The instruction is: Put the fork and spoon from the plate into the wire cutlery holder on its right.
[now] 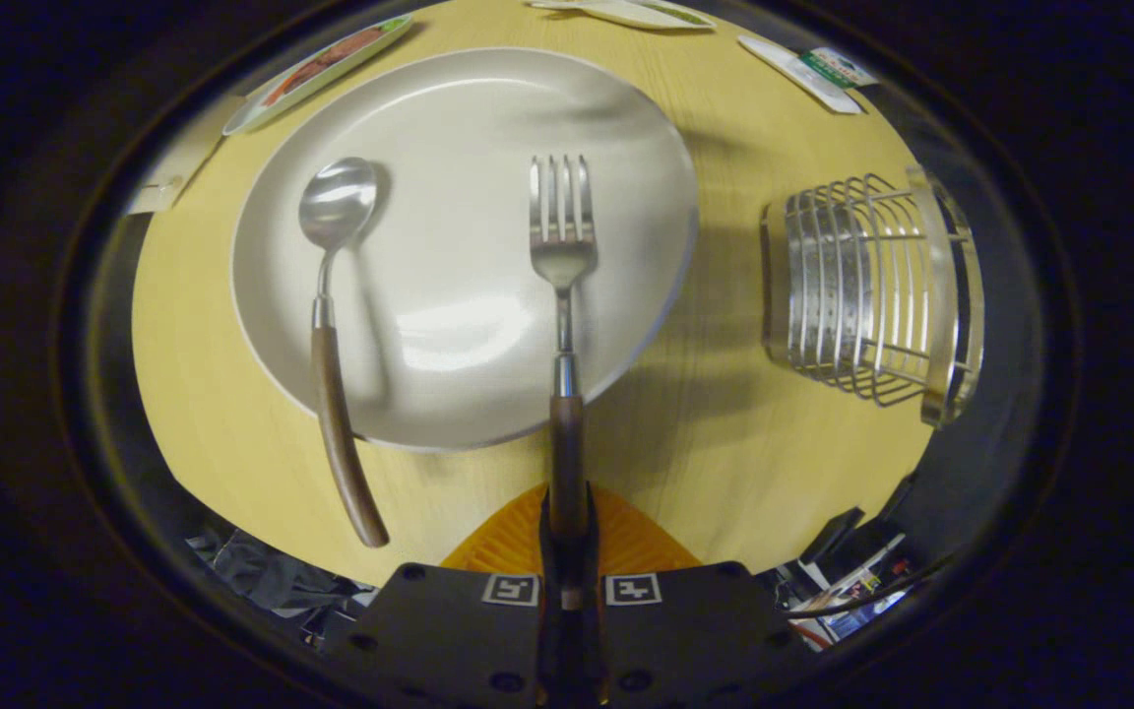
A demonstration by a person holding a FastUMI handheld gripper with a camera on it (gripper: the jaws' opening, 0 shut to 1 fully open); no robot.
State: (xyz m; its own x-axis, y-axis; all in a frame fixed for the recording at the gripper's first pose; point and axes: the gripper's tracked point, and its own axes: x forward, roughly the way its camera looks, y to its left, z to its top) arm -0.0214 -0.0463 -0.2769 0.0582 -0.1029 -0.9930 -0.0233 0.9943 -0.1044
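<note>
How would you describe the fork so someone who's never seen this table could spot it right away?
Find the big pale round plate on the yellow table. Two brown-handled pieces of cutlery lie across it; the fork is the one nearer the wire holder. Unlike the spoon, it has tines, and its handle sits clamped in the gripper.

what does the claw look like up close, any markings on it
The claw has a dark, flat-faced body made of two blocks, split down the middle by a narrow slot. Each block carries a small square black-and-white coded marker near the slot, and round screw holes dot the faces. Two narrow fingers rise from the slot. Ahead of the body sits a ridged, fan-shaped part.
</note>
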